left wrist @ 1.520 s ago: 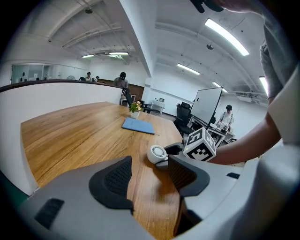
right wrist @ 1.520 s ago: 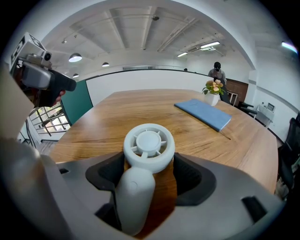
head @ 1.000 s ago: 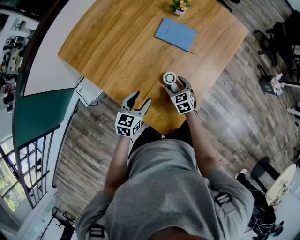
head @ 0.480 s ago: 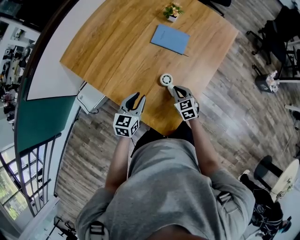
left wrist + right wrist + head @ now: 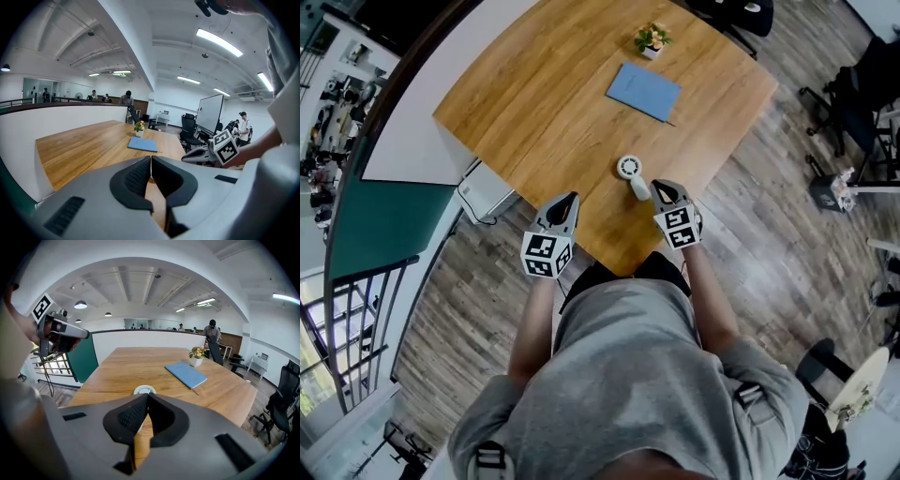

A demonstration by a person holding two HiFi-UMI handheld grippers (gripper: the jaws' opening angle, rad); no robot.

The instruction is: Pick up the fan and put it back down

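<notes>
Here's the fan (image 5: 629, 169): small, white, round-headed, lying flat on the wooden desk (image 5: 534, 103) close to the near corner. Its stubby handle points back toward the person (image 5: 647, 375), and nobody has hold of it.

The right hand-held gripper (image 5: 660, 188) hangs just beside the end of that handle, tips over the desk by the right-hand edge. Its jaws have just been closing. In the right gripper view the two dark pads are pressed together at the tip with nothing between them, and the fan's white head peeks out just beyond. Whether the tips actually brush the handle, I can't tell from the head view.

Over to the left hand-held gripper (image 5: 569, 198) — same story. Its jaws have just been closing too, and the left gripper view shows the pads meeting in a thin seam, nothing pinched. Its tips sit just inside the desk's left-hand edge near that same corner, apart from the fan, while its marker cube (image 5: 540, 255) hangs out over the plank floor (image 5: 478, 281).

Deeper in, a blue notebook (image 5: 643, 91) lies flat around the middle of the desk. Beyond it a small potted plant (image 5: 652, 38) stands toward the far edge. The person, in a grey shirt, is at the near corner with both forearms reaching forward — one to each side of that corner.
</notes>
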